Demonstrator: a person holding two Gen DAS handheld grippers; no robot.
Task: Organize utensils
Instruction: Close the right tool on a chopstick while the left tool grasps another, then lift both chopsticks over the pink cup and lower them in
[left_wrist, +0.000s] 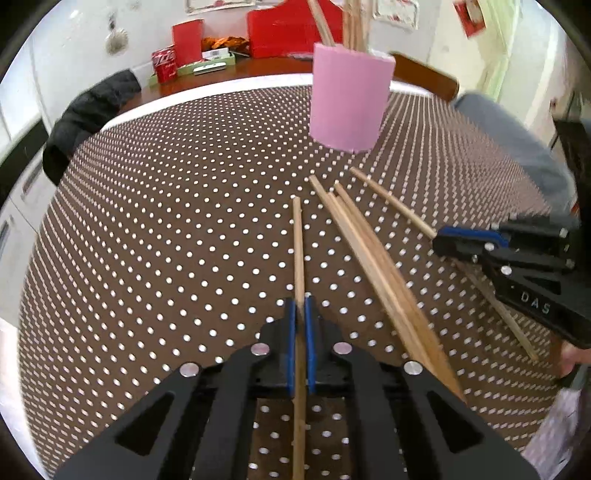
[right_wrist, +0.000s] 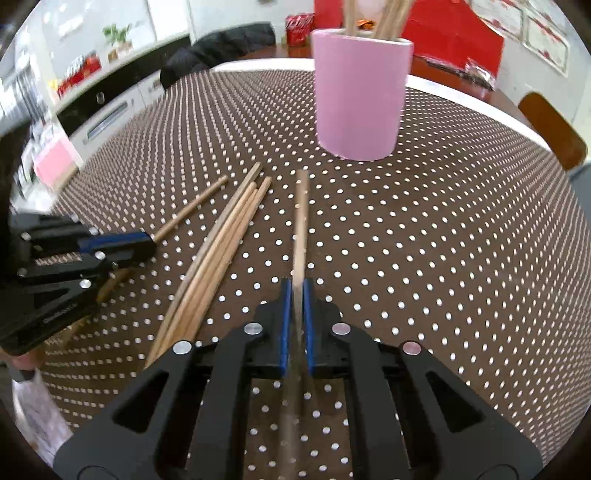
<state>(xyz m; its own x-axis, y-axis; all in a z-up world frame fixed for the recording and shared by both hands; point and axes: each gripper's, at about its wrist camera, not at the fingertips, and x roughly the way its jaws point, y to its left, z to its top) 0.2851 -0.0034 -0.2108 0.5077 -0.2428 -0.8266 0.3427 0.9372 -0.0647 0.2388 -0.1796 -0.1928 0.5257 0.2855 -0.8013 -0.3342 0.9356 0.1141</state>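
Note:
My left gripper (left_wrist: 300, 306) is shut on a single wooden chopstick (left_wrist: 298, 251) that runs forward between its blue pads over the table. My right gripper (right_wrist: 294, 288) is likewise shut on another chopstick (right_wrist: 300, 221). Each gripper shows in the other's view: the right gripper (left_wrist: 439, 240) at the right edge, the left gripper (right_wrist: 147, 242) at the left. Between them lies a loose bundle of several chopsticks (left_wrist: 373, 258) (right_wrist: 221, 251). A pink cup (left_wrist: 349, 99) (right_wrist: 360, 92) stands upright beyond them with several chopsticks in it.
The table wears a brown cloth with white dots (left_wrist: 166, 221). A dark jacket (left_wrist: 88, 114) hangs on a chair at the far left edge. Red boxes and a soda pack (left_wrist: 164, 62) sit behind. A wooden chair (right_wrist: 554, 129) stands at the right. A grey sleeve (left_wrist: 517, 147) reaches in.

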